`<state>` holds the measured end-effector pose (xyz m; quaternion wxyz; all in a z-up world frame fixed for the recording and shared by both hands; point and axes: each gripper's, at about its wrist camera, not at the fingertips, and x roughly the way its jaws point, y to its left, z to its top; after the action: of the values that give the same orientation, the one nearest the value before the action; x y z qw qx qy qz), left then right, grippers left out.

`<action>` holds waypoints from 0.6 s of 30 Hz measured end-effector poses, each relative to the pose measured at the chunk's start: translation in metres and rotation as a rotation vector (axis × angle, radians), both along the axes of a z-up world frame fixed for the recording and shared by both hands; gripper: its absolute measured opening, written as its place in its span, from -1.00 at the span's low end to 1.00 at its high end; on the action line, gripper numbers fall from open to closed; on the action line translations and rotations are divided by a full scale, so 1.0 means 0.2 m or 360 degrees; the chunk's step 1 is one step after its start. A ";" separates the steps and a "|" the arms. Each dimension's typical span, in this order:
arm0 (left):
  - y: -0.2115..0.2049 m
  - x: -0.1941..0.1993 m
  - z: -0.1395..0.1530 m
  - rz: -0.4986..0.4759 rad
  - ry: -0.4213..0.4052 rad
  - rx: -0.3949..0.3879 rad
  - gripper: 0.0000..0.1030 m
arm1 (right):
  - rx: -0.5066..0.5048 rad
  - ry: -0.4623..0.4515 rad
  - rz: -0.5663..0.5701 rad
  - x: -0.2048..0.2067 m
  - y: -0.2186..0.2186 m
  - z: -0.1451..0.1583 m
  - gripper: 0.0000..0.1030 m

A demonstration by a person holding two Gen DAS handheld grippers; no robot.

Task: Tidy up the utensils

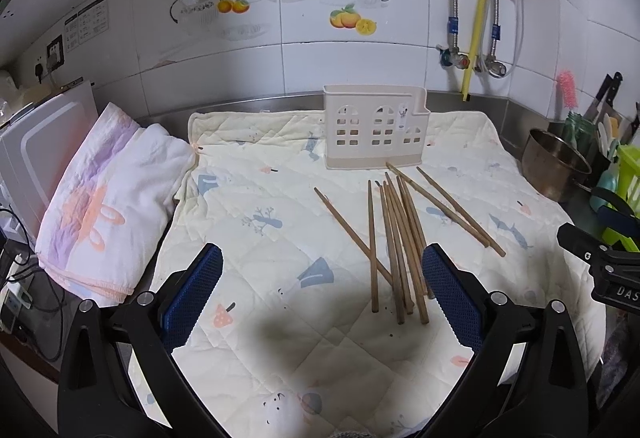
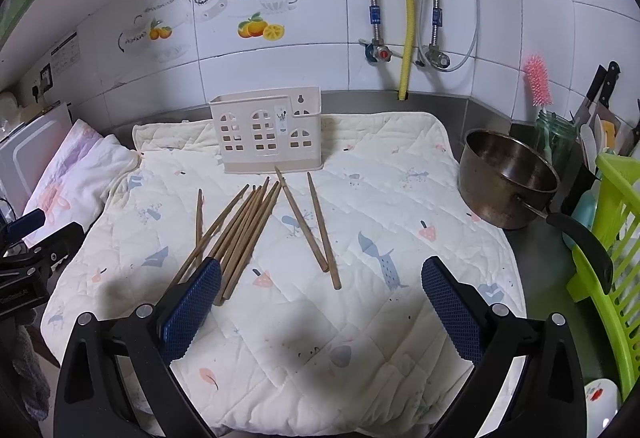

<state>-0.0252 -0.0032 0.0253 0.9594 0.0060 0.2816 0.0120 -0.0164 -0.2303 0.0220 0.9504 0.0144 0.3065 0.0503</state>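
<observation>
Several wooden chopsticks (image 1: 394,238) lie loose on a cream quilted mat (image 1: 256,262); they also show in the right wrist view (image 2: 248,230). A cream utensil holder with window cut-outs (image 1: 374,127) stands upright at the mat's back, also in the right wrist view (image 2: 268,133). My left gripper (image 1: 322,278) is open and empty, hovering above the mat left of the chopstick pile. My right gripper (image 2: 320,290) is open and empty, above the near ends of two separate chopsticks (image 2: 316,222). The right gripper's body shows at the right edge of the left wrist view (image 1: 600,262).
A folded towel (image 1: 104,205) and a white appliance (image 1: 36,157) lie left of the mat. A steel pot (image 2: 508,181) with a black handle, a green rack (image 2: 612,258), knives and a pink brush (image 2: 538,79) stand at the right. Pipes run down the tiled wall.
</observation>
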 end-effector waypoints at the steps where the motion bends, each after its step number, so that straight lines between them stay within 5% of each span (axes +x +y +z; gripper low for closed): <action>1: 0.00 0.00 0.00 -0.0002 0.0000 0.0000 0.91 | 0.0001 -0.0003 0.0000 0.00 0.00 0.00 0.89; 18: 0.00 -0.04 0.00 0.0005 -0.0020 -0.0004 0.91 | -0.0004 -0.0028 0.0007 -0.03 0.02 0.01 0.89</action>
<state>-0.0341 -0.0033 0.0253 0.9612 0.0042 0.2756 0.0132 -0.0234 -0.2271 0.0239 0.9529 0.0120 0.2984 0.0521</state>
